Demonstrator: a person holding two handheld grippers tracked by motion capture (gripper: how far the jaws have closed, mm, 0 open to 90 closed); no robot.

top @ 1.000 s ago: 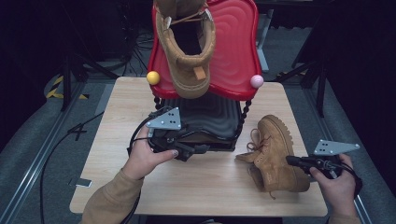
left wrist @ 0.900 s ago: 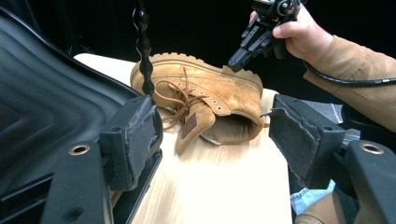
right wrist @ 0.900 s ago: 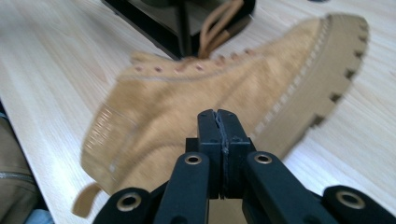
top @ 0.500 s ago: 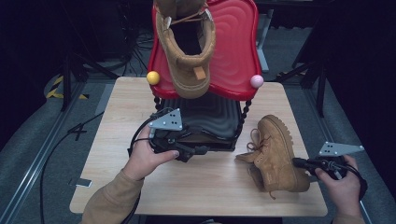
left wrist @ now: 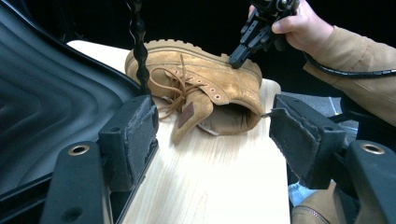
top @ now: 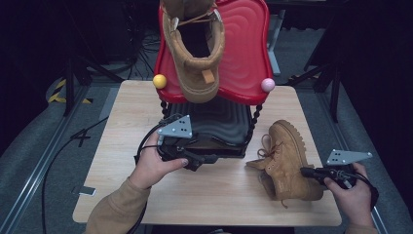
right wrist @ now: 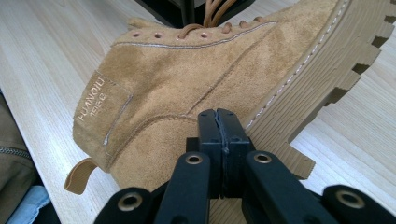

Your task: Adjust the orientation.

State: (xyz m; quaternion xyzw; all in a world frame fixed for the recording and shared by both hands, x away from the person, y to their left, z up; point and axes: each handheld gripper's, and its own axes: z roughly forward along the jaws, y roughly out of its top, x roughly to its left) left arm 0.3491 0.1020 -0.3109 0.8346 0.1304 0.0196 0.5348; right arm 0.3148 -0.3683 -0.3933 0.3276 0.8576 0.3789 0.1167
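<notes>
- The boot lies on its side on the desk, just ahead of the right hand-held gripper, sole toward that hand.
- Right hand-held gripper: jaws pressed together, holding nothing, tips at the heel side by the sole edge.
- Left hand-held gripper: jaws spread, empty; the boot lies ahead of it, apart.
- Handling, as judged: fairly heavy, with soft suede, a stiff sole and loose laces.
- Best hold: the ankle collar or heel pull-loop.

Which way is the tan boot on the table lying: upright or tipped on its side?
Tipped: the tan boot lies on its side, lugged sole facing sideways.
</notes>
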